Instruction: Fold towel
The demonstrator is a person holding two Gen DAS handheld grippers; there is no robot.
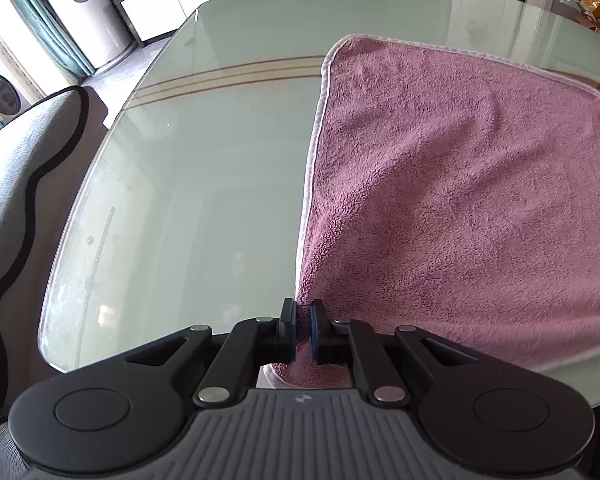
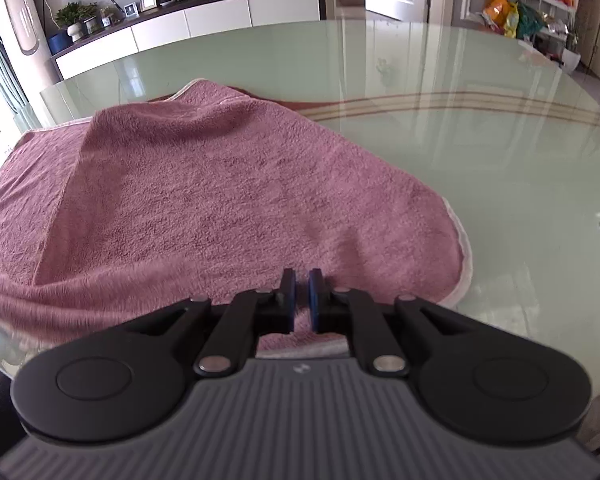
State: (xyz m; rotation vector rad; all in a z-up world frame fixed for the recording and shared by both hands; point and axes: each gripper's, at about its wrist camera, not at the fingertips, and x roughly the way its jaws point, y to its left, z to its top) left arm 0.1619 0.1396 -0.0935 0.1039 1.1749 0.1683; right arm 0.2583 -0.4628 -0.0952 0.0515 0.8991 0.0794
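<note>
Both tools pinch the pink towel (image 1: 440, 200): the left gripper (image 1: 302, 312) holds its near corner, the right gripper (image 2: 301, 280) its near edge, over the glass table (image 1: 180, 180).

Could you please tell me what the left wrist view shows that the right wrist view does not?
Only the left wrist view shows a grey chair back beside the table and the left gripper pinching the towel's near left corner. Only the right wrist view shows potted plants on a sideboard and the right gripper shut on the towel's near edge. Both show the pink towel lying on the glass table.
</note>
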